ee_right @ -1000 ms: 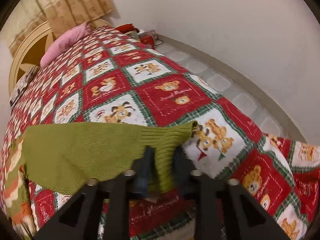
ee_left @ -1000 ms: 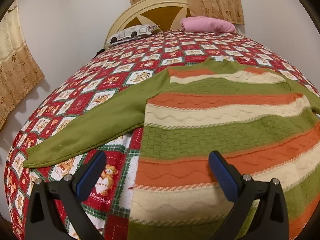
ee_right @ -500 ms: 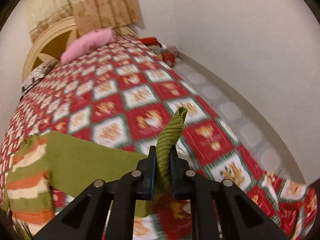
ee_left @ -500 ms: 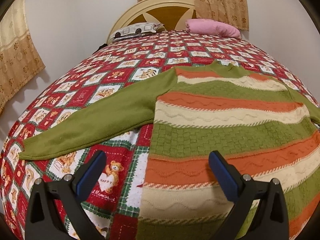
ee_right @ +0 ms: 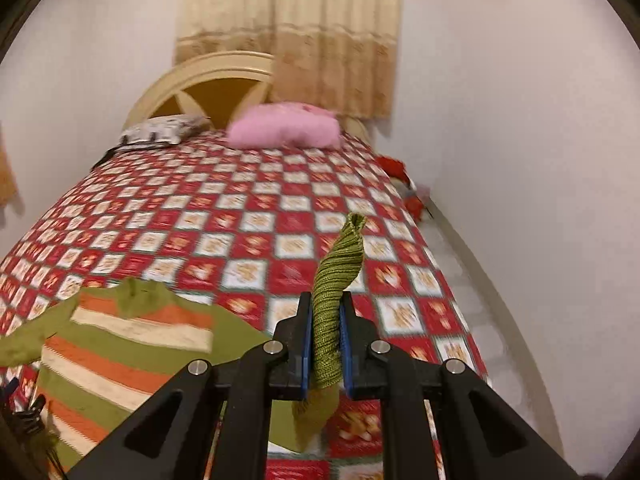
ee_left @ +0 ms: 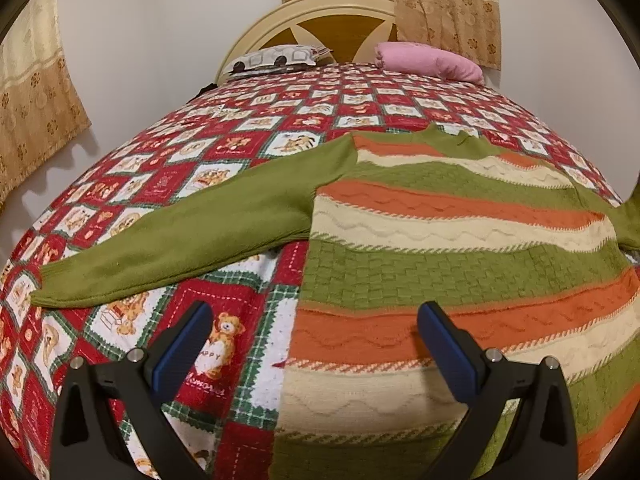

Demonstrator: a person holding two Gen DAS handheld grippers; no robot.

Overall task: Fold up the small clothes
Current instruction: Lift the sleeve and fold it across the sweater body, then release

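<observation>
Cuff of green rib knit stands pinched between the blue pads of the right gripper, the jaws clamped on it; the cuff's end twists upward past the fingertips, and the rest of that sleeve hangs below the jaws toward the bed; the gripper is raised above the bedspread, and the picture from it is blurred.

The left gripper has its jaws spread wide with nothing between them; its blue pads hover over the sweater's lower left edge, one finger above the bedspread and the other above an orange stripe; I cannot tell whether either finger touches the cloth.

The sweater lies flat on the bed, banded in green, orange and cream, its green collar pointing toward the headboard; its other sleeve stretches out flat to the side across the bedspread, cuff at the far end, well apart from the open gripper.

The bedspread is a red, white and green patchwork printed with bears; at its head lie a pink pillow and a grey patterned pillow, side by side against the cream headboard; beige curtains hang behind, and a white wall runs along the bed's side.
</observation>
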